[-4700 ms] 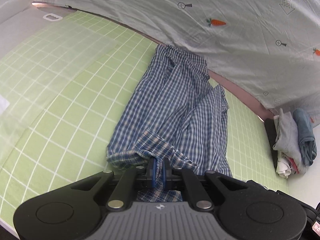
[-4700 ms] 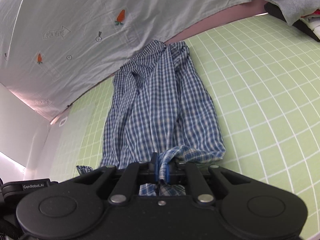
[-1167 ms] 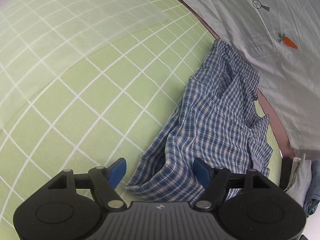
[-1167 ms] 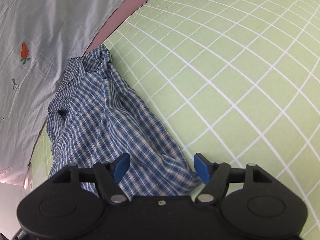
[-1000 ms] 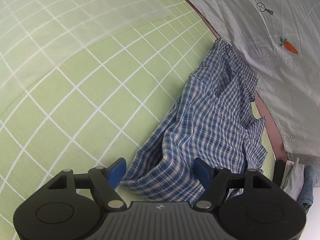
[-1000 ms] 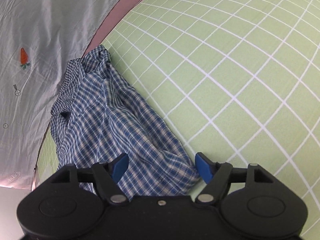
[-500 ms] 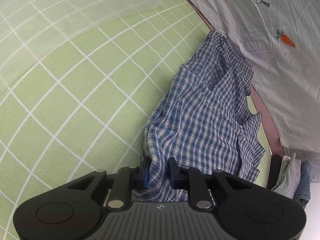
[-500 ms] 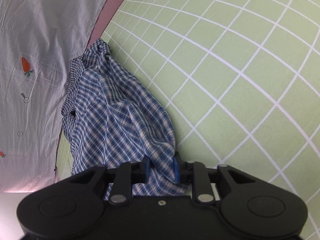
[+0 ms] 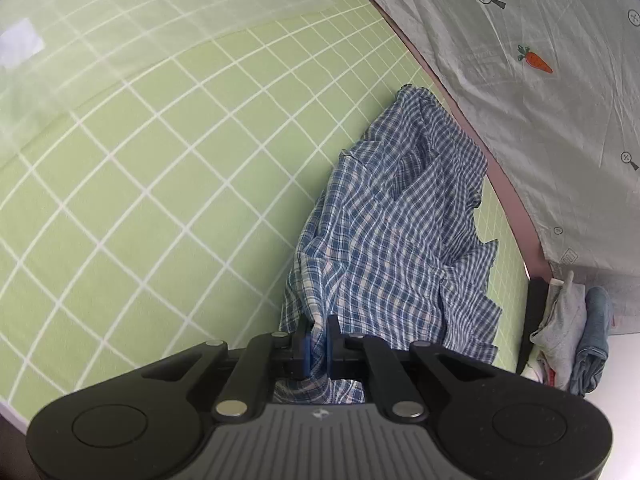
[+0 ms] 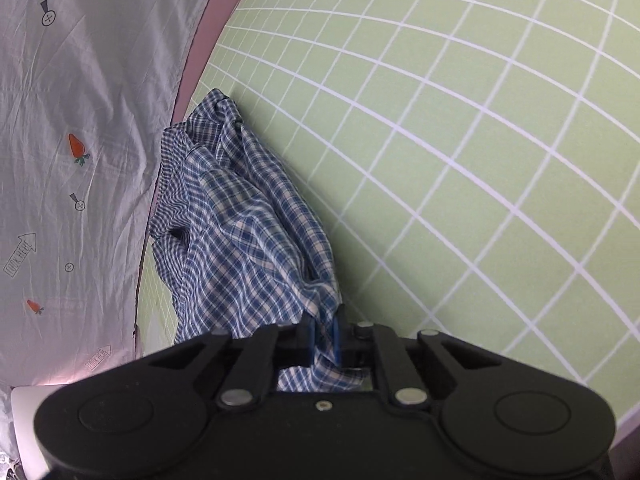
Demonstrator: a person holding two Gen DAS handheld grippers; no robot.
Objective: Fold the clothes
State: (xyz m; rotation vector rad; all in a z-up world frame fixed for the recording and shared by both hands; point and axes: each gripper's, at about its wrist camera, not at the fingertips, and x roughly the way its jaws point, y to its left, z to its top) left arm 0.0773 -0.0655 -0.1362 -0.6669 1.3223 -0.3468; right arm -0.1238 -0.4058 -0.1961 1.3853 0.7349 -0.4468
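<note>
Both tongs, left [image 9: 316, 346] and right [image 10: 323, 338], have just been closing and now pinch the near edge of the rumpled plaid shirt [image 9: 392, 236], which lies toward one o'clock on the green checked bed [image 9: 152, 168], so folding seems barely begun.

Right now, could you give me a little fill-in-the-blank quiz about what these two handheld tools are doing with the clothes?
1. Both tools are pinching the same blue-and-white ____ garment.
2. It lies on a sheet that is ____ with a white grid.
3. The pale fabric beside it is printed with orange ____.
4. The left gripper and right gripper have their fingers ____ on cloth.

Missing words: checked; green; carrots; shut
</note>
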